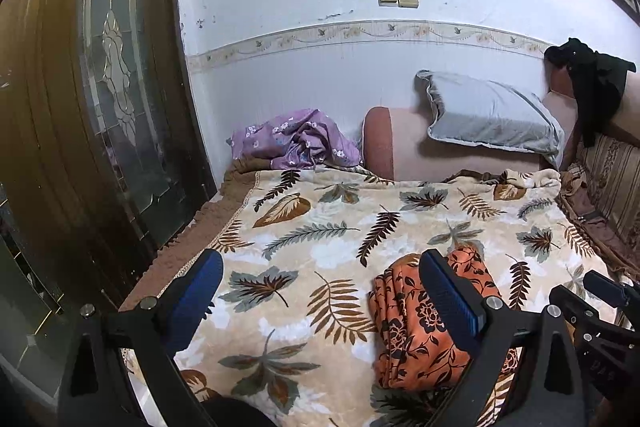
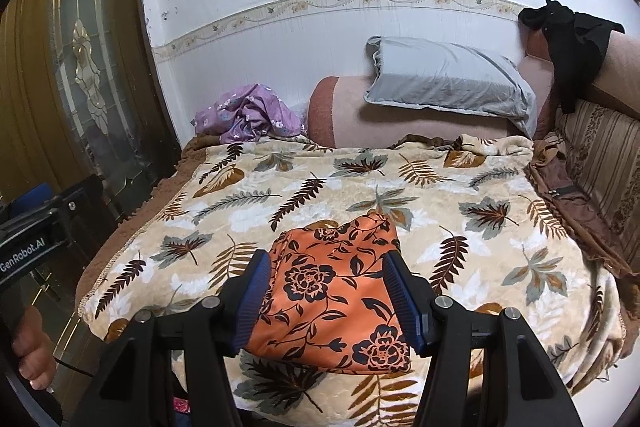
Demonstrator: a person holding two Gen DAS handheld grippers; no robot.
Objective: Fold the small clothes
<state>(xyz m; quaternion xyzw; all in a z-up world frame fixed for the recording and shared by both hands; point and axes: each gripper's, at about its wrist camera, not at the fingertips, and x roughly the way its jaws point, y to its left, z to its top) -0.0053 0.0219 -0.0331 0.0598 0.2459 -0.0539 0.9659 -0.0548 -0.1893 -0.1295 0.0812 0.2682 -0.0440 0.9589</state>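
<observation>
Blue ribbed pads line the two black fingers of the right gripper (image 2: 326, 297), which stand spread apart over the bed with nothing pinched; between them, lower down, the orange floral garment (image 2: 340, 291) shows, and the pads do not press on it. That cloth is thin and smooth, printed with dark roses and vines, folded into a rough rectangle with layered edges on its left side, and it lies flat on the leaf-print blanket (image 2: 460, 187) near the front edge of the bed.

From the left wrist view, the left gripper (image 1: 320, 301) is also wide open, its blue pads well apart and empty above the blanket; its right finger overlaps the garment (image 1: 404, 327) in the picture, but whether it touches is unclear. At the right edge of that view the other gripper's black frame shows.

The blanket is plush and fuzzy, cream with brown, grey and rust leaves, edged by a brown fringed border. Behind it a crumpled purple flowered cloth (image 2: 250, 117) sits against the white wall, just beside a pink rounded bolster (image 2: 392, 127) that carries a soft grey pillow (image 2: 444, 81). A black garment (image 2: 568, 39) is draped over the headboard corner at right. A dark wooden door (image 1: 104, 67) with leaded patterned glass stands at left.
</observation>
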